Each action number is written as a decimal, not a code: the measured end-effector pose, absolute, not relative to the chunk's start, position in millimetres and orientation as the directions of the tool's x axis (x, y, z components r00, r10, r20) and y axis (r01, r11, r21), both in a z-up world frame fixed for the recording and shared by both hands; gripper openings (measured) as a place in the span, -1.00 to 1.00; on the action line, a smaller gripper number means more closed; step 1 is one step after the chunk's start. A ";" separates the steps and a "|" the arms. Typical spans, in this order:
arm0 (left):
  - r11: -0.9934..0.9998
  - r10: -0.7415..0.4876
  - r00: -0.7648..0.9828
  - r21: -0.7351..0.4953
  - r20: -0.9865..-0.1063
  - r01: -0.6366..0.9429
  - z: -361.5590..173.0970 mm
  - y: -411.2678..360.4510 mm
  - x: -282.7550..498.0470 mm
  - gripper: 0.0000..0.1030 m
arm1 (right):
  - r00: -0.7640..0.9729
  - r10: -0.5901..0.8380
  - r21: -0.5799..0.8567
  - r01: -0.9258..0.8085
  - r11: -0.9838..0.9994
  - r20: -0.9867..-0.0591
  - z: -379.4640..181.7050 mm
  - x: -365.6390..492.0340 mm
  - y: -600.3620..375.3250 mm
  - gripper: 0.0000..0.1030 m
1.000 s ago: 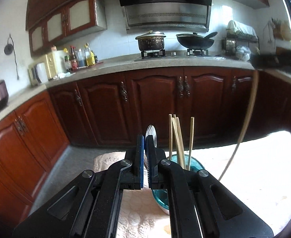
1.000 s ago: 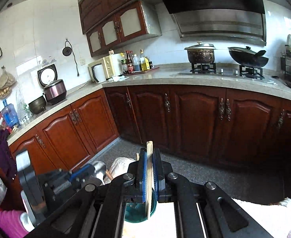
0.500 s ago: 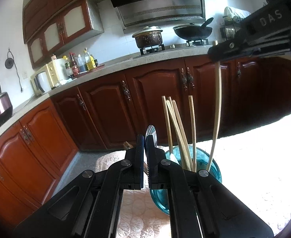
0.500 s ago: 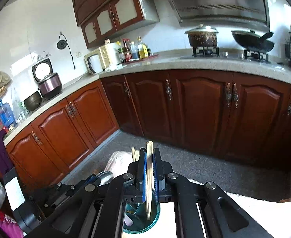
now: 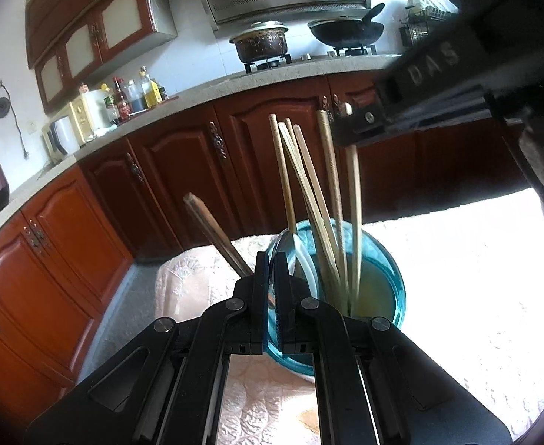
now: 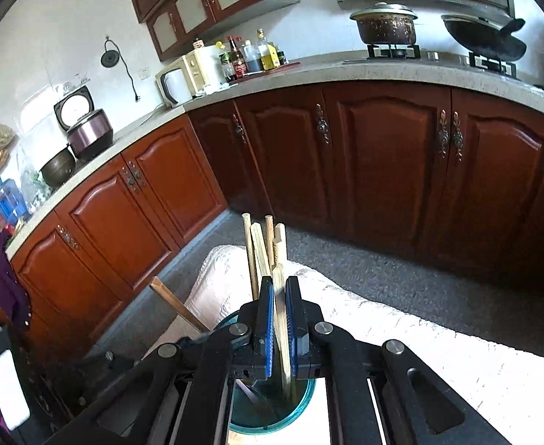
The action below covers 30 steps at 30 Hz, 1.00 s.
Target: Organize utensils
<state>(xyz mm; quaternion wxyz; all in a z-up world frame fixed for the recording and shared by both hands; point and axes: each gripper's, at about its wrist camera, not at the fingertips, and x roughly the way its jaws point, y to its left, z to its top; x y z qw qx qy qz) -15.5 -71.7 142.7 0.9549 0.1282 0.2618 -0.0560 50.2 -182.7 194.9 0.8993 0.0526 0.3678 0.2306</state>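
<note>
1. Far left, a brown wooden handle [image 5: 212, 230] leans out to the left of the cup. Nobody is holding it.
2. Next comes our left tool [image 5: 271, 259]. It is clenched tight on a thin metal thing. We think it is the spoon [image 5: 271, 296]. A moment ago the round end of the spoon stuck up above the tool. Now we cannot see that end, and the tool sits lower, right at the near edge of the cup.
3. In the middle stands the blue glass cup [image 5: 390, 289], on the white cloth on the worktop [image 5: 457, 278]. It looks bigger and closer than before, because both our hands have come down to it.
4. Inside the cup stand the pale chopsticks [image 5: 309, 193]. They lean a little and fan out at the top.
5. On the right, our right tool [image 6: 280, 289] is clenched on one more chopstick [image 6: 281, 319]. A second ago this stick hung high, off to the side of the cup. Now its bottom end is down inside the cup, next to the others.
6. What this means: both things are at the cup, so this part of the tidy-up looks nearly done. We think the next step is to let go of the stick and the spoon so they stay in the cup.
7. We need to let go gently. The cup is glass and full of tall sticks, so a bump could tip it.
</note>
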 end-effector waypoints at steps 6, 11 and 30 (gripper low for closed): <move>0.968 -0.059 0.845 0.175 -0.532 0.178 143.7 -70.4 -12.9 -0.96 | 0.616 0.449 0.288 -0.347 0.892 -0.647 189.1 52.8 -188.9 -0.62; 0.975 -0.078 0.826 0.130 -0.559 0.180 145.9 -66.9 -8.8 -0.90 | 0.613 0.447 0.292 -0.341 0.894 -0.652 186.1 49.3 -190.2 -0.46; 0.983 -0.126 0.804 0.039 -0.582 0.182 163.4 -58.7 -23.7 -0.08 | 0.609 0.404 0.282 -0.291 0.914 -0.682 169.7 10.4 -199.3 -0.35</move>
